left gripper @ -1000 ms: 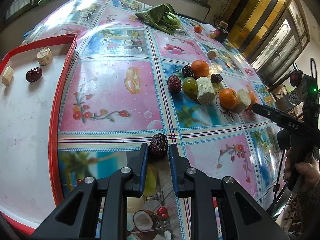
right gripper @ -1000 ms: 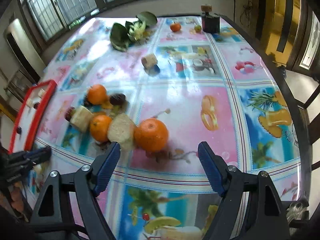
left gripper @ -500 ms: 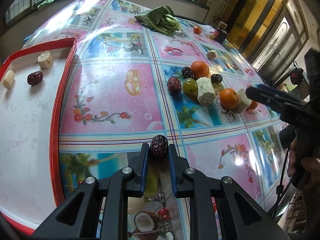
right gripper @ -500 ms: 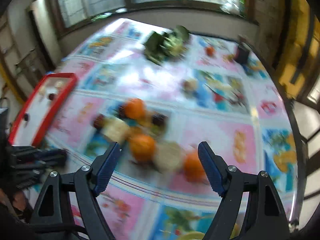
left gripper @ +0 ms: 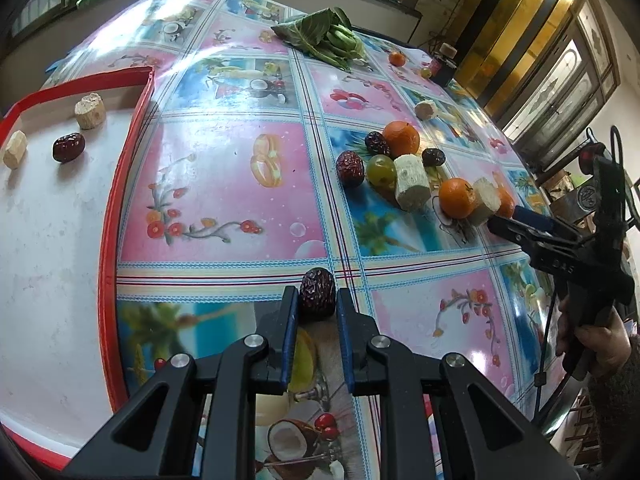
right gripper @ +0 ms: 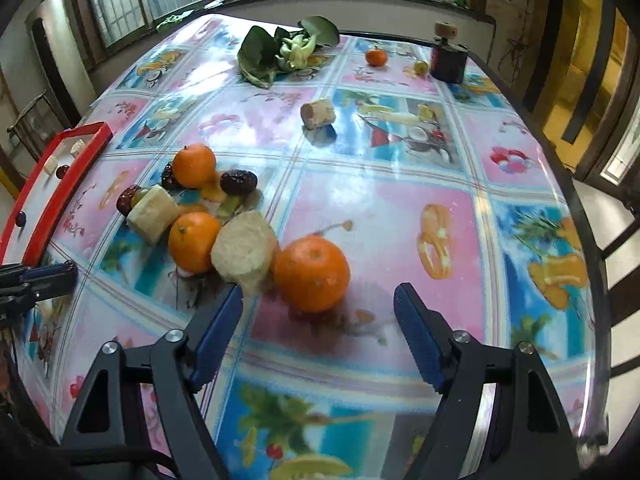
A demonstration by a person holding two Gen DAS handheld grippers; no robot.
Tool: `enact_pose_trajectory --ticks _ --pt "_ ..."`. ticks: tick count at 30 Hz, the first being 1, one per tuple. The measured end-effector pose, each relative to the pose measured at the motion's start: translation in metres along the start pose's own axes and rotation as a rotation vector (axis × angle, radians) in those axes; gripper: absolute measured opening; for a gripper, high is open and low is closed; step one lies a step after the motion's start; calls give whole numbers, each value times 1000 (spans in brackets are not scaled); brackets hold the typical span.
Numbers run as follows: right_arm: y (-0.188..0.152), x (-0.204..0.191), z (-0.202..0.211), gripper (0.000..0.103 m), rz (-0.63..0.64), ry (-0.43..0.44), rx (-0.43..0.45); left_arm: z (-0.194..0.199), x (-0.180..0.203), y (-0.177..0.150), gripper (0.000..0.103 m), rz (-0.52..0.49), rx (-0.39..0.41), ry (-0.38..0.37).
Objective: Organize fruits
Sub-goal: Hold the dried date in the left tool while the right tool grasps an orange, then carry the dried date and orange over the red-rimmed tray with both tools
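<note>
The left gripper (left gripper: 317, 308) is clamped on a wrinkled dark-red jujube date (left gripper: 317, 291) between its fingertips, and the red-rimmed white tray (left gripper: 108, 216) lies off to its left, so the date should be carried over the rim before release. The right gripper (right gripper: 318, 312) gapes wide and empty just short of a round orange tangerine (right gripper: 311, 274); it should centre before closing. Whether its left finger touches the pale cut cane chunk (right gripper: 244, 250) cannot be told.
</note>
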State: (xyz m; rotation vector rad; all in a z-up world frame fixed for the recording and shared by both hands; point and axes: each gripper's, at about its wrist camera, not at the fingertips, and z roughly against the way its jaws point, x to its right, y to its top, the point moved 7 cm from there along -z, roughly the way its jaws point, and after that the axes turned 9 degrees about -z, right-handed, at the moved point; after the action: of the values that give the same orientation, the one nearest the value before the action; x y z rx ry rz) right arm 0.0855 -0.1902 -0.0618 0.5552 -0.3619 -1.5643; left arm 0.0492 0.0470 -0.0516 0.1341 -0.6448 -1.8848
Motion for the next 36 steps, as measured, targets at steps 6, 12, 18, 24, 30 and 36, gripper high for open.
enact_pose_trajectory --ticks 6,12,18,24,30,36 --pt "14 -15 -10 40 83 -2 12 0 1 0 18 7 -3 10" --pt "2 -12 -1 37 41 -20 -24 1 3 -2 17 -8 27 33" --pt "-18 -25 18 38 5 9 -43 7 7 -3 17 0 51 -20" --pt "-37 -42 27 38 -24 40 -59 15 19 -8 17 -55 51 6" --pt "-47 -62 31 38 -16 48 -69 22 30 -15 17 -93 49 -9" --pt "-50 -79 31 38 -5 45 -84 33 24 -13 17 -89 72 -27"
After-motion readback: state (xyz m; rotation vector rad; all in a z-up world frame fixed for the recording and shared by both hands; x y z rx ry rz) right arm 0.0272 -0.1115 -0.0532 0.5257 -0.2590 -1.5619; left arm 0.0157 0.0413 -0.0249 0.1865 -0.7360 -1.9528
